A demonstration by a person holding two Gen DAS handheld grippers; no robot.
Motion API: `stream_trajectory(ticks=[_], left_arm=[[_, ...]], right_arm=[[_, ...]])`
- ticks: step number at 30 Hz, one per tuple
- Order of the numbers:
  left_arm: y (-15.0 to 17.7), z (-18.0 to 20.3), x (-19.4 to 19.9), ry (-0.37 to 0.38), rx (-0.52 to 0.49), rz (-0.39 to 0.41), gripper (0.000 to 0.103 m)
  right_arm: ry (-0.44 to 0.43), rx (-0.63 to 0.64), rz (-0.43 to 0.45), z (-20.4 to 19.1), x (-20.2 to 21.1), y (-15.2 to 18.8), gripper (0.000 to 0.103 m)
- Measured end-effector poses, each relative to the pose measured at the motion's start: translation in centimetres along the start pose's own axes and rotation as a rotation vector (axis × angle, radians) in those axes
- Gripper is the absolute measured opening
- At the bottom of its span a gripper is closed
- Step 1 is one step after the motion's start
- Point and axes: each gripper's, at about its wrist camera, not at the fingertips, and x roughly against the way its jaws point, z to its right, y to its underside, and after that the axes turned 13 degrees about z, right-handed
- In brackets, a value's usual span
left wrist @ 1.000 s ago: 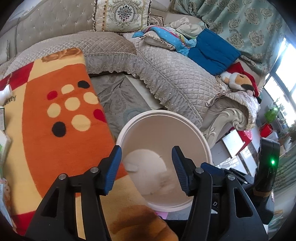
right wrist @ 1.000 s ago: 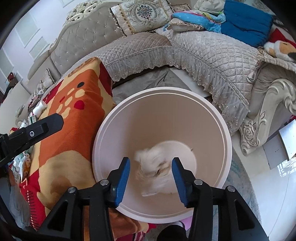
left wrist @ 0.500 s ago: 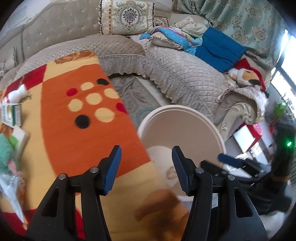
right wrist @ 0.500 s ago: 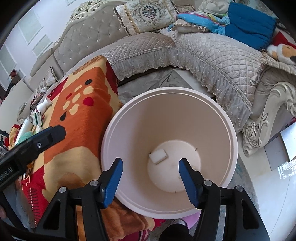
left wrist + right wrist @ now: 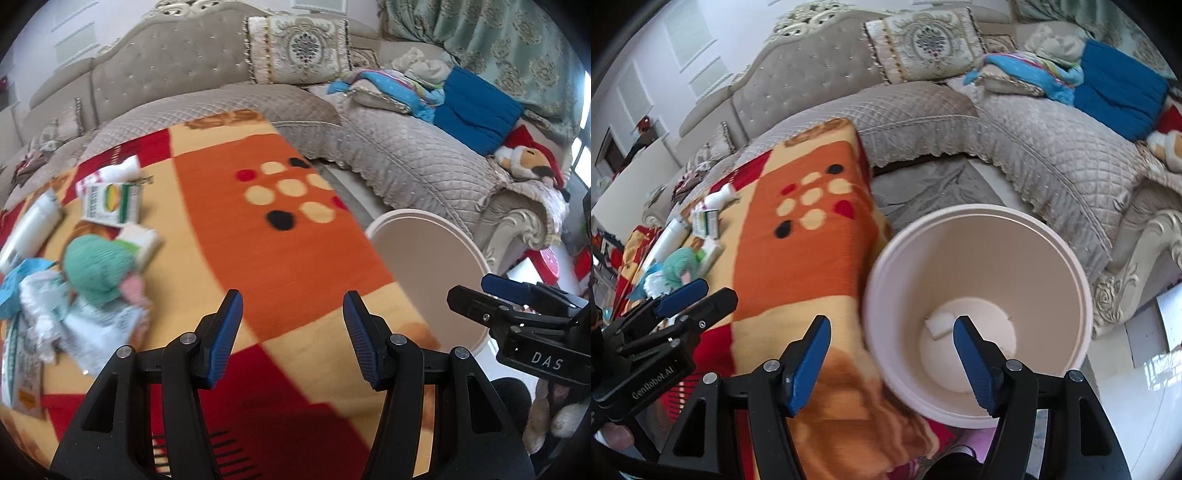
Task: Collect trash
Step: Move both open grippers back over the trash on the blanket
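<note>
My left gripper (image 5: 291, 299) hangs open over the orange blanket (image 5: 280, 240) with nothing between its fingers. To its left lies a pile of trash: a green-and-white box (image 5: 110, 203), a green knitted item (image 5: 96, 269), a white bottle (image 5: 29, 229) and crumpled white wrappers (image 5: 74, 325). The pale round bin (image 5: 979, 208) stands on the floor right of the blanket, with a white scrap (image 5: 940, 325) on its bottom. My right gripper (image 5: 892, 325) hovers over the bin's left rim; its jaws are opening and hold nothing. The left gripper (image 5: 683, 295) also shows in the right wrist view.
A grey quilted corner sofa (image 5: 406, 162) wraps around the back, with a patterned cushion (image 5: 299, 48), a blue folded blanket (image 5: 476, 114) and a plush toy (image 5: 528, 162). A grey rug (image 5: 931, 188) lies between sofa and blanket. Glossy floor (image 5: 1126, 387) is at the right.
The left gripper swung left from above the bin to over the blanket, bringing the trash pile into view. The right gripper let white trash fall into the bin, spread its jaws and drifted left.
</note>
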Motion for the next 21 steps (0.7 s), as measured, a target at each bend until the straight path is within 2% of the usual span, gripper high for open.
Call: stream_trajectory(ticks=[21], left_arm=[[3.3,-10.3,5.6,-0.142,0.151,0.019,0.055]], right_arm=[[-0.157,0.132,-0.048,-11.6,-1.8,1.3,0.067]])
